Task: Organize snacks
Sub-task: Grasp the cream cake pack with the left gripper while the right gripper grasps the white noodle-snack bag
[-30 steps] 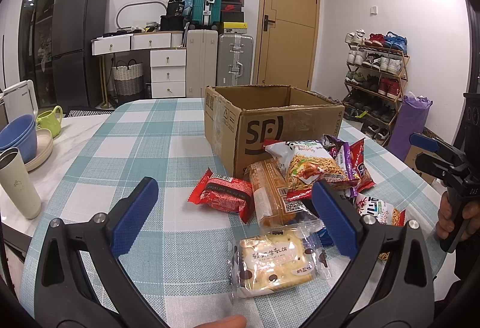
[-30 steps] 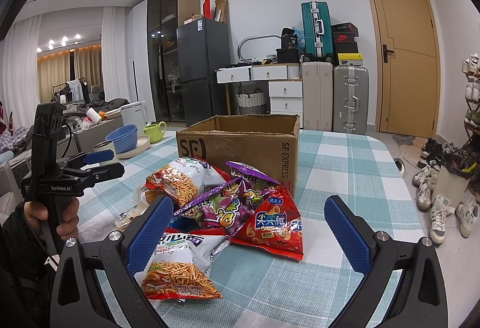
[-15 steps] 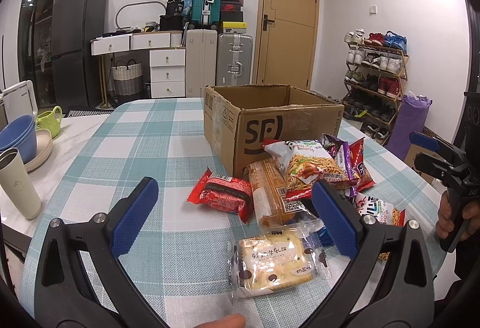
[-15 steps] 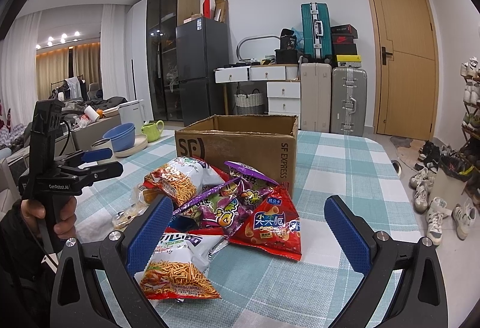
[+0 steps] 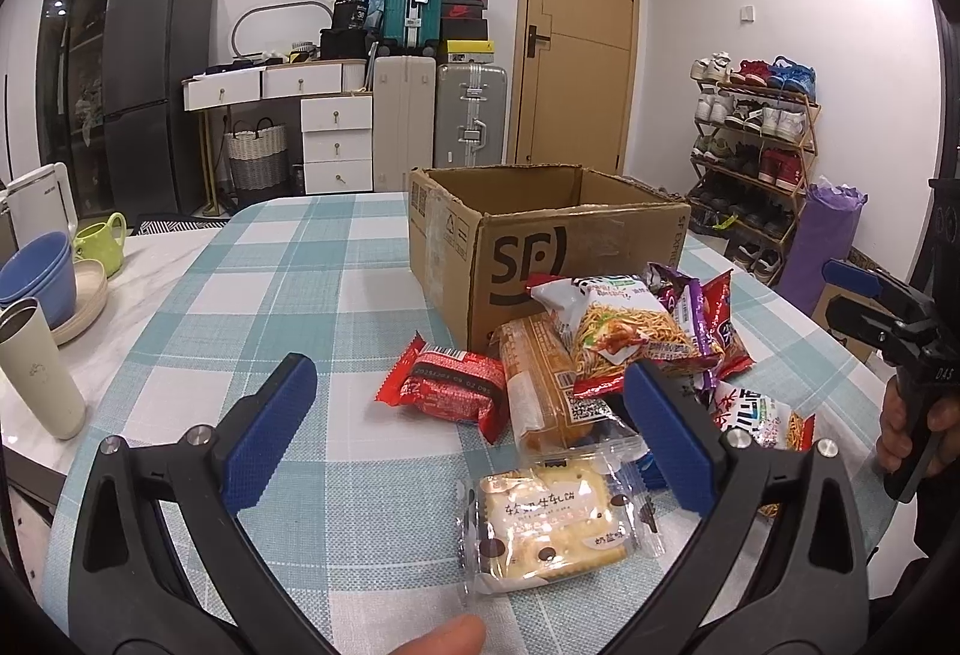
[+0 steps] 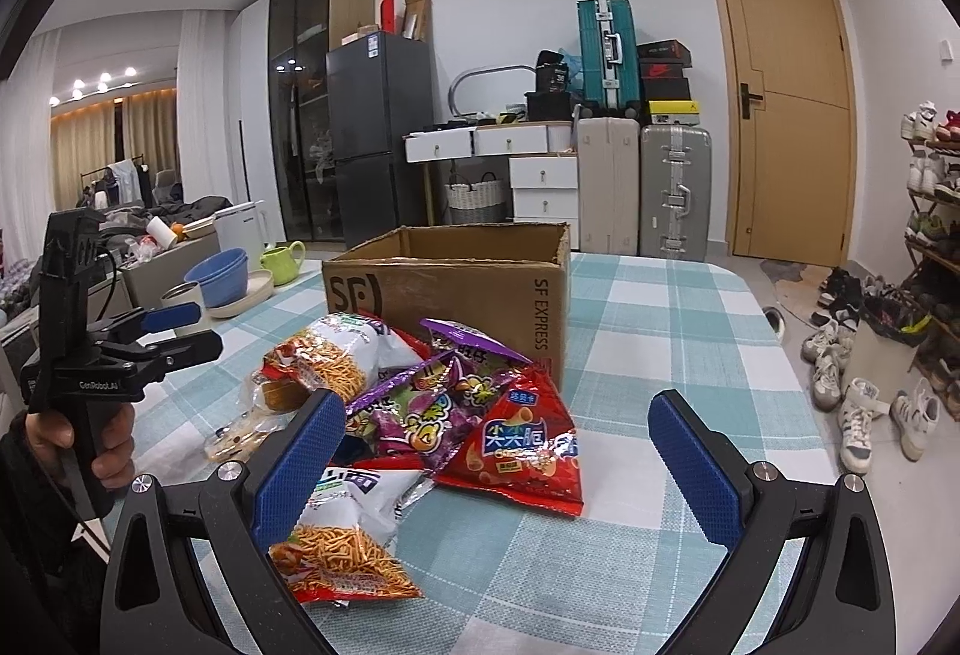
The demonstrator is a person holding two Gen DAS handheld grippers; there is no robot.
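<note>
Left gripper (image 5: 468, 430) and right gripper (image 6: 495, 466) both gape wide (each hand-held), fingers empty.

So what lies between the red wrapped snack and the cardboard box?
Only bare checked tablecloth, in the left wrist view: the red snack lies apart from the box.

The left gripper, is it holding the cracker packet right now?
No. The left gripper is open above the tablecloth, and the cracker packet lies flat on the table between and below its pads, untouched.

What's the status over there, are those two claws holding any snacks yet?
Left gripper open, empty. Right gripper open, empty. Snack pile on table, cardboard box open behind it. Path clear.
</note>
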